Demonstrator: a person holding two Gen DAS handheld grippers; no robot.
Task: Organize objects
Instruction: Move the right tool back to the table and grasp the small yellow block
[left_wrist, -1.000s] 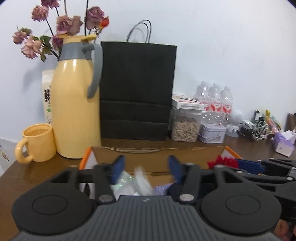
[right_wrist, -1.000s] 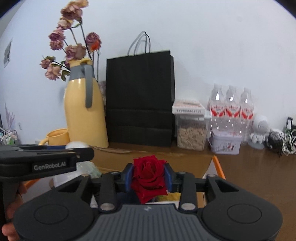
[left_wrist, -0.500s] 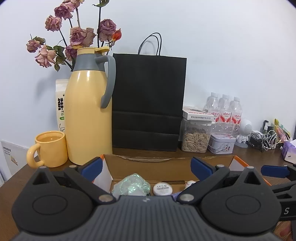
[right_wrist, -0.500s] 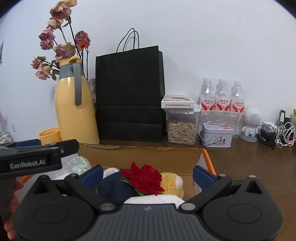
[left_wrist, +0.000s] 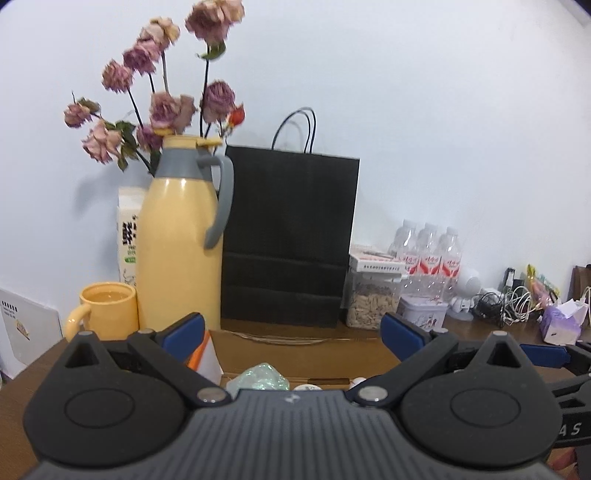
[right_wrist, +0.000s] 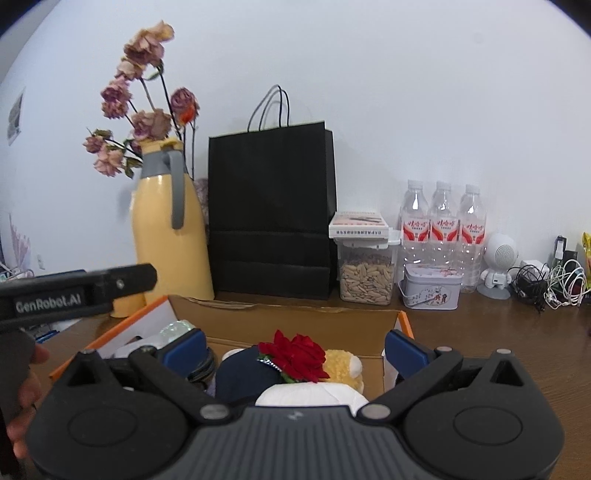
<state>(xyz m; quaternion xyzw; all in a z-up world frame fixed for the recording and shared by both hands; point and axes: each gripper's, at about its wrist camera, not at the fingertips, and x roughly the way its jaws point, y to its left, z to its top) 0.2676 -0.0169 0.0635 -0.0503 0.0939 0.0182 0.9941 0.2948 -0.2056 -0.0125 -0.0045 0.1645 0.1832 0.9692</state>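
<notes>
An open cardboard box (right_wrist: 295, 319) with orange flap edges sits on the brown table. In it lie a red rose (right_wrist: 295, 356) on a dark blue and yellow plush toy (right_wrist: 340, 365), and a crumpled clear green wrapper (left_wrist: 260, 376). My right gripper (right_wrist: 293, 347) is open and empty, just above the rose. My left gripper (left_wrist: 291, 332) is open and empty above the box's left part; its body also shows in the right wrist view (right_wrist: 74, 291). The box also shows in the left wrist view (left_wrist: 295, 350).
Behind the box stand a yellow thermos jug (left_wrist: 181, 236) with dried roses (left_wrist: 166, 107), a yellow mug (left_wrist: 107, 310), a black paper bag (left_wrist: 288, 240), a seed jar (right_wrist: 365, 273), a tin (right_wrist: 430, 286), three water bottles (right_wrist: 443, 229) and cables (right_wrist: 554, 280).
My right gripper opened and let go of the rose, which now lies on the plush toy in the box. My left gripper opened too. Both grippers rose and drew back.
</notes>
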